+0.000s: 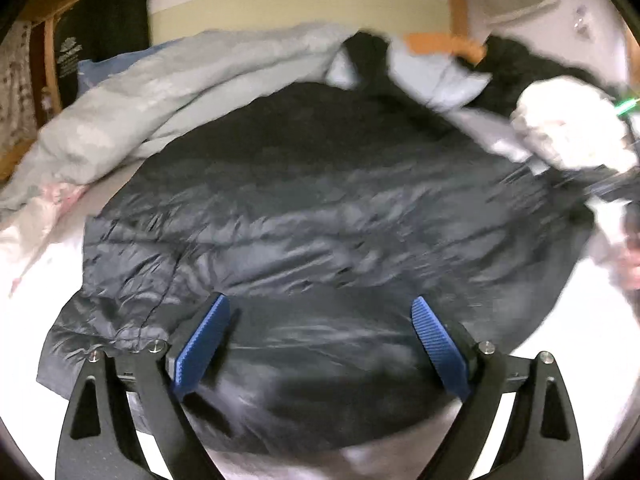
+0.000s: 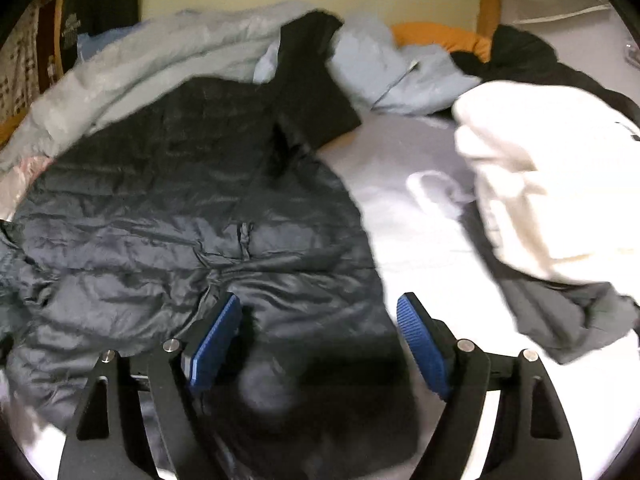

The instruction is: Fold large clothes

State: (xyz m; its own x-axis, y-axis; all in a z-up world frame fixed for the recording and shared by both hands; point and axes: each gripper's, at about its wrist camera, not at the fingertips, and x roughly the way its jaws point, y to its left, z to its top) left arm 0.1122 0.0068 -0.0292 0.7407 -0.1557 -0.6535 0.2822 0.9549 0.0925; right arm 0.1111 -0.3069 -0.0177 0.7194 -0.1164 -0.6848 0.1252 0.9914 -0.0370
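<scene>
Dark puffer jacket [image 1: 320, 208]: thin synthetic shell, quilted, slight sheen, surface crinkled. Pale grey quilt [image 1: 160, 88]: soft cloth, matt, creased. White garment [image 2: 552, 184]: thick matt fabric, fleecy look; texture blurred, not resolved. Orange item [image 2: 444, 40]: matt cloth. Bed sheet [image 2: 420, 220]: smooth pale cloth, overexposed in places. Left gripper [image 1: 320, 344] and right gripper [image 2: 320, 340]: blue pads ribbed, rubber-like, matt; arms matt black plastic w/ polished metal pins. Frame [image 1: 50, 64]: wood, semi-gloss.

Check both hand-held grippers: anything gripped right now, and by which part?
Nothing held. Left hand-held gripper and right hand-held gripper both stand open above the dark puffer jacket; the pads are not pressing on it.
</scene>
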